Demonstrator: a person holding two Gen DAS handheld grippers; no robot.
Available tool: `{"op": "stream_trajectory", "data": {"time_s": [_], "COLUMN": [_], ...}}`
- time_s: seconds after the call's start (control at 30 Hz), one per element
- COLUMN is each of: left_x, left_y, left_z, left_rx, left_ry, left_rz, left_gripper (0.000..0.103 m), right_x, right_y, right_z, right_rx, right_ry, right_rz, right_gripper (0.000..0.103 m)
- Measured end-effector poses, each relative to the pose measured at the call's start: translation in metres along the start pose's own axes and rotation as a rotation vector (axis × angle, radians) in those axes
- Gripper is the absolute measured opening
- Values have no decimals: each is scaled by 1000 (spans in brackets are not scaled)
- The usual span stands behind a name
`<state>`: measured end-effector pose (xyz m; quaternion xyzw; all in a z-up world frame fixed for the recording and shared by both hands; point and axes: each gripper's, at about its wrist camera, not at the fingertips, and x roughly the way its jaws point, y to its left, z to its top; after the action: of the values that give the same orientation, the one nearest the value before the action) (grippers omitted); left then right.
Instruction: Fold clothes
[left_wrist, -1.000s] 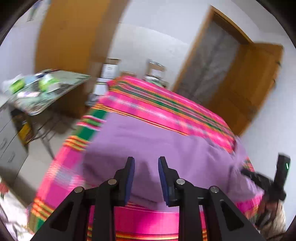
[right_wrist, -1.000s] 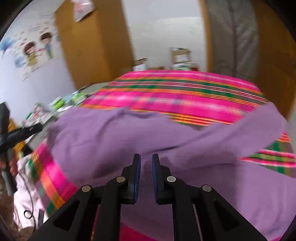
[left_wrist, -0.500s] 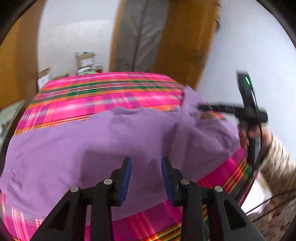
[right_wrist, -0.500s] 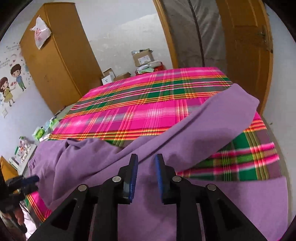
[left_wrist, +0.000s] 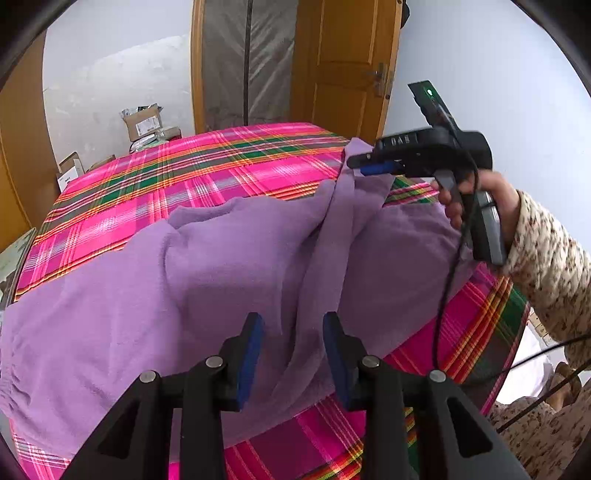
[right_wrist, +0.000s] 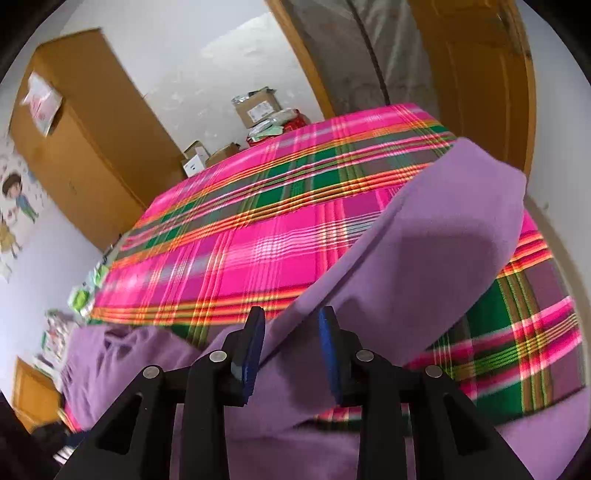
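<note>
R gripper (right_wrist: 291, 347) is widening since 0.5 s ago, empty; L gripper (left_wrist: 291, 354) gaping, empty. Soft purple knit garment (left_wrist: 184, 295) sprawling beneath over pink plaid bed (left_wrist: 166, 184); smooth sleeve flat before folding.

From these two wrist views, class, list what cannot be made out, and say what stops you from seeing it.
- Left wrist view: whether the right tongs pinch the purple garment; a cloth fold hides the tips.
- Both views: the garment's type; the left tongs and frame edges cover its near part.
- Right wrist view: the wall poster, cut by the left edge.
- Both views: labels on the cardboard boxes, too small.
</note>
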<state>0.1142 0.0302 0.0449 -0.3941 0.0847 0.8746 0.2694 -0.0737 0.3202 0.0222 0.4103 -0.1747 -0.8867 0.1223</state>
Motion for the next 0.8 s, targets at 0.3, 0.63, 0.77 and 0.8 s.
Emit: {"op": "stream_trajectory", "data": {"time_s": [0.3,0.63,0.77,0.8], "left_x": [12,21,25,27], "left_y": [-10,-15,-21,-21], "left_z": [1,0,-1,-1], "left_rx": [30,66,100,104], "left_ry": [45,73,79,82], "left_rz": [22,50,78,82], "left_gripper": [37,37,38,38], "right_x": [23,37,32,27], "right_y": [-16,-23,-22,-21], "right_z": [20,24,23,23], "right_rx": [50,66,57,53], "right_ry": [47,70,47,29], "right_rz": [-38,-48,-40,-37], "right_gripper": [32,10,5,5]}}
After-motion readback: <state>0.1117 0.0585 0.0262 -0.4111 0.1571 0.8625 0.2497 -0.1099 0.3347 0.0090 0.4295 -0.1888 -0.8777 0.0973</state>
